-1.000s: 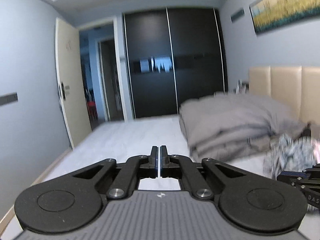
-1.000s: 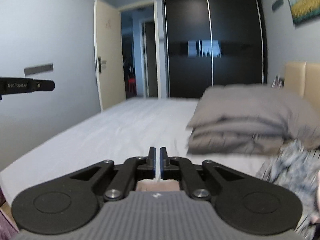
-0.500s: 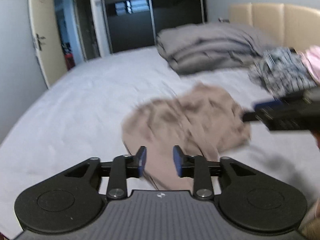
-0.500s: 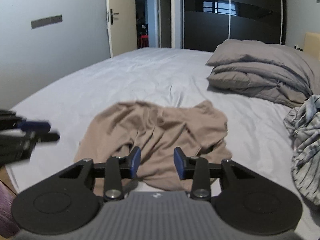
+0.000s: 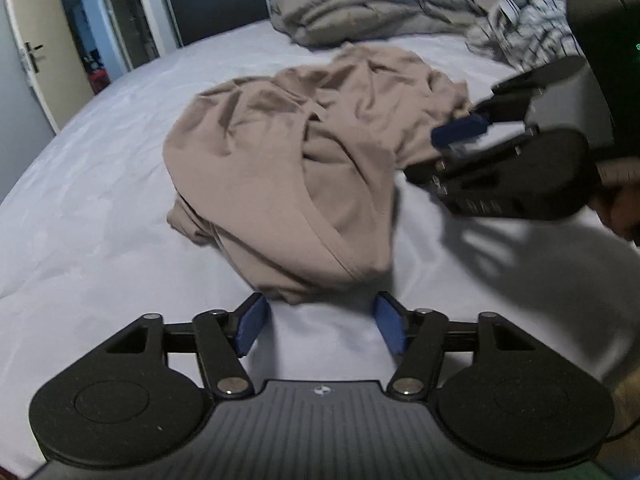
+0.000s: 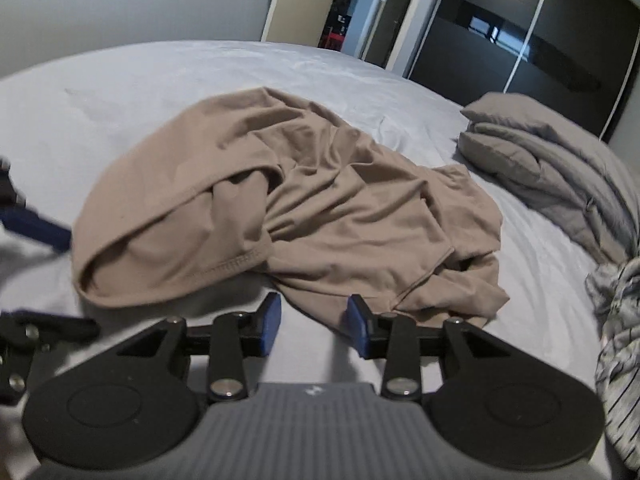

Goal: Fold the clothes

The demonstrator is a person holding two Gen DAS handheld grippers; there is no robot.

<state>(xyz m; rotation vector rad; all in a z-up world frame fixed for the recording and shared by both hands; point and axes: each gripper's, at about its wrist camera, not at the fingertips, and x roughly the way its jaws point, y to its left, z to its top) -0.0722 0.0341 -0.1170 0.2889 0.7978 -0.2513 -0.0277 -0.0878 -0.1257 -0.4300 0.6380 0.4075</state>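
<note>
A crumpled beige T-shirt (image 5: 304, 152) lies in a loose heap on the bed (image 5: 88, 208), which has a pale grey sheet. The garment is bunched, with a stitched hem curling along its near side and many folds across the top.

The left tongs (image 5: 320, 322) are spread wide, and their blue pads (image 5: 250, 322) are low over the sheet. The near edge of the T-shirt lies just ahead of them, between the two pads, but the pads do not touch the cloth.

The right tongs (image 6: 314, 324) are also apart, a little less wide. A lower corner of the T-shirt (image 6: 320, 216) reaches down just in front of the gap and close to the right pad; whether the cloth touches that pad I cannot tell. In the left wrist view the right tongs (image 5: 460, 136) are seen from the side, blurred, at the far right edge of the heap.

Beyond the T-shirt, ahead and to the right of both tongs, a folded grey duvet (image 6: 552, 168) rests on the bed. Further to the right lies a striped garment (image 6: 620, 320), well apart from the beige one. At the back stand a dark sliding wardrobe (image 6: 520, 32) and an open cream door (image 5: 36, 40).
</note>
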